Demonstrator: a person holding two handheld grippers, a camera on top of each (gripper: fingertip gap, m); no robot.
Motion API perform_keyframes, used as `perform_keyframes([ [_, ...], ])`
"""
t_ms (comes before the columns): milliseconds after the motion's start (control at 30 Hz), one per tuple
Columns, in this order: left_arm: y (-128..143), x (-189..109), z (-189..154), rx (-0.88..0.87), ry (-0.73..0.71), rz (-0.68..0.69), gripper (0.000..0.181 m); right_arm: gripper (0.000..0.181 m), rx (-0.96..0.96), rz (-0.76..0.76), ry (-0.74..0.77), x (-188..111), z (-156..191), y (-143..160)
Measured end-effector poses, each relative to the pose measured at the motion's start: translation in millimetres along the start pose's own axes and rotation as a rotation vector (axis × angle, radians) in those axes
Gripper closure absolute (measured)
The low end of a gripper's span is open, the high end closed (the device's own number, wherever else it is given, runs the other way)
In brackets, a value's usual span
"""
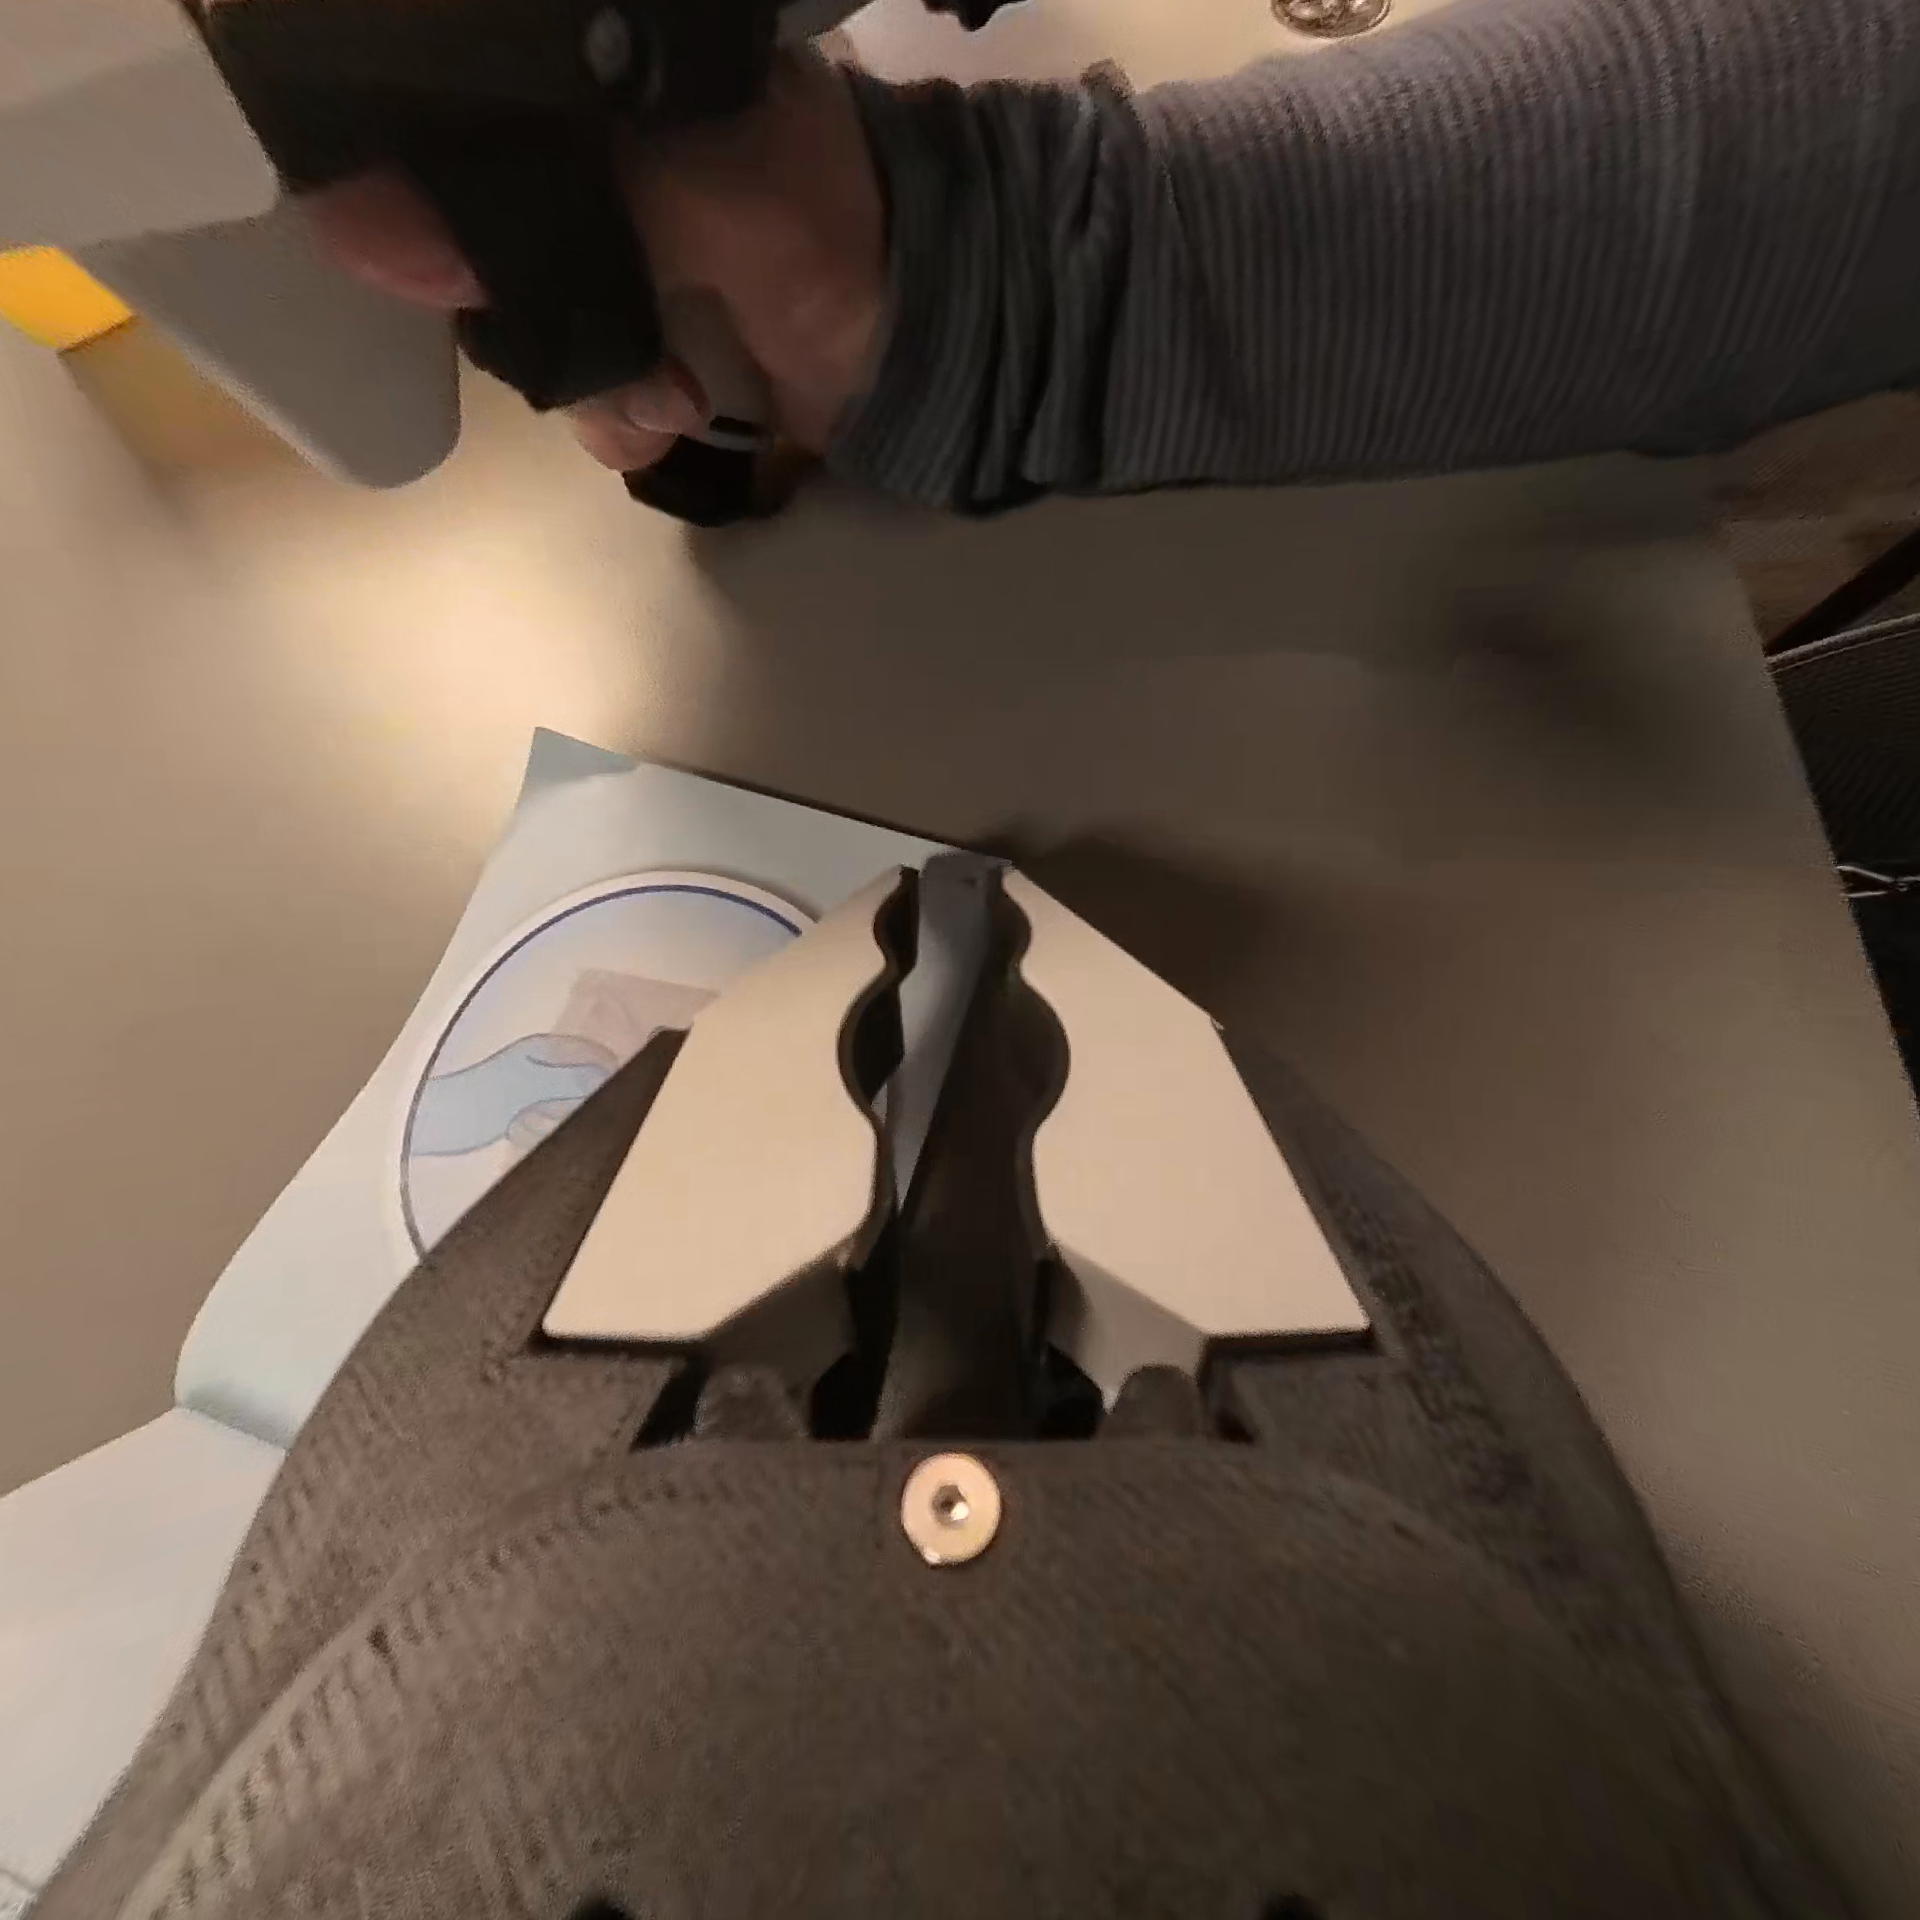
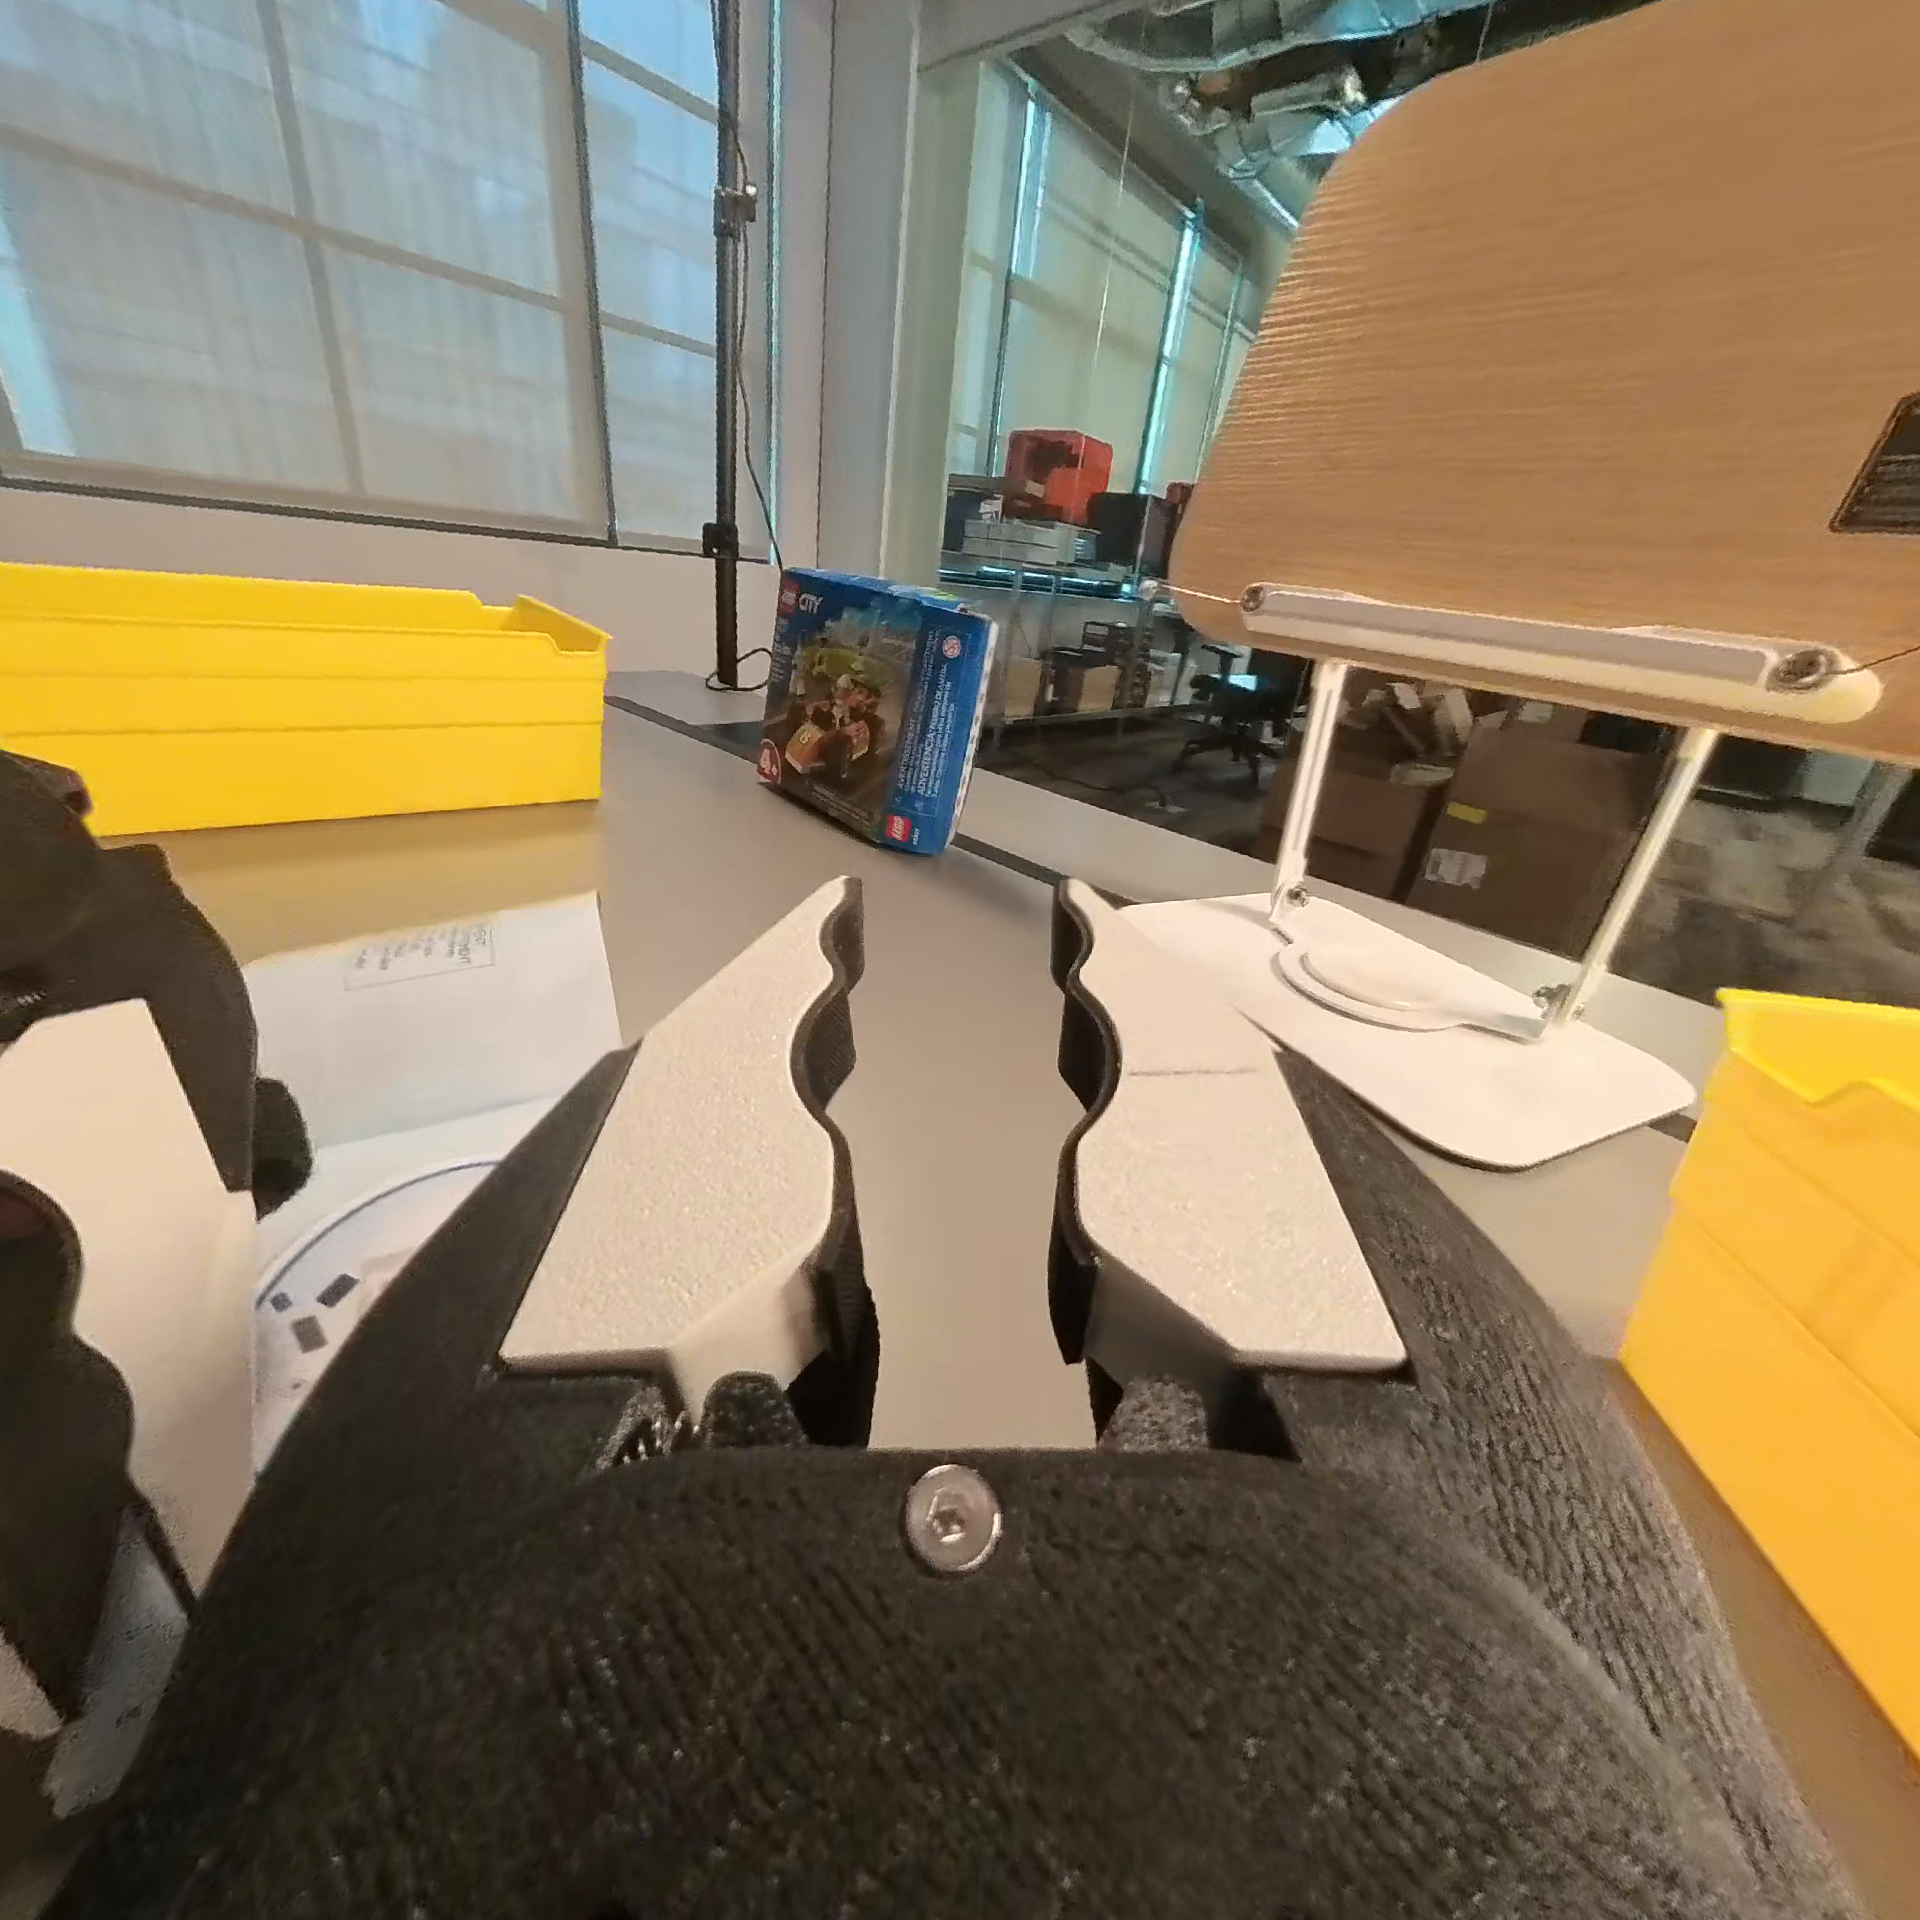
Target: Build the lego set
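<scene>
My left gripper is shut on the corner of a light blue instruction booklet that lies on the grey table; a page edge runs between its jaws. The booklet page shows a round drawing. My right gripper is open and empty, held low over the table and facing a blue lego box that stands upright farther back. In the left wrist view a gloved hand with a grey sleeve holds the right gripper, one white finger showing. The booklet also shows in the right wrist view.
A yellow bin stands at the back left and another close on the right. A wooden panel on a white stand base is at the right. The table's edge is near. Some 15 cm of space lies between my two pairs of fingers. The wooden panel is closer to my right gripper, around 30 cm from its tips; the left tips are 50 cm off.
</scene>
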State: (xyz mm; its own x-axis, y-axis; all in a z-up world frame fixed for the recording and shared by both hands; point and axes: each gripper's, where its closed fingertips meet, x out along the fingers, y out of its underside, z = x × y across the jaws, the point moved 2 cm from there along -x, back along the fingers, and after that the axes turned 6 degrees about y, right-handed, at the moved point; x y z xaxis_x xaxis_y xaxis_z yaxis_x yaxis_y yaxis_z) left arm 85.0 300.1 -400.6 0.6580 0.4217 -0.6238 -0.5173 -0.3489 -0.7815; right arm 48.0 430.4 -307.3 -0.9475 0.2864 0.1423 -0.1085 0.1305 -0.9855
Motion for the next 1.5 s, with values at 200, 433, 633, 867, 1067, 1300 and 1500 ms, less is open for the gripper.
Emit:
perform_keyframes([
  [200,6,1,-3,-0.003,0.039,0.033,0.175,0.146,0.044,-0.001,0.0,-2,-3,-3],
  [433,6,1,-4,-0.032,0.069,0.029,0.181,0.146,0.084,-0.013,0.01,-5,-9,-7],
  [633,5,-1,3,-0.084,0.033,0.015,0.181,0.146,0.084,-0.013,0.013,-7,-12,-10],
  [867,-18,-44,33,-0.345,0.016,-0.387,0.181,0.18,0.087,-0.012,-0.032,-14,-13,-18],
  [1067,-21,-104,50,-0.468,-0.036,-0.832,0.181,0.181,0.102,0.128,-0.264,-12,20,-4],
  [1300,-18,-121,50,-0.456,-0.054,-0.933,0.181,0.181,0.108,0.366,-0.58,-21,75,27],
  [1500,-19,-122,46,-0.469,0.032,-0.963,0.181,0.165,0.123,0.408,-0.58,-4,110,31],
])
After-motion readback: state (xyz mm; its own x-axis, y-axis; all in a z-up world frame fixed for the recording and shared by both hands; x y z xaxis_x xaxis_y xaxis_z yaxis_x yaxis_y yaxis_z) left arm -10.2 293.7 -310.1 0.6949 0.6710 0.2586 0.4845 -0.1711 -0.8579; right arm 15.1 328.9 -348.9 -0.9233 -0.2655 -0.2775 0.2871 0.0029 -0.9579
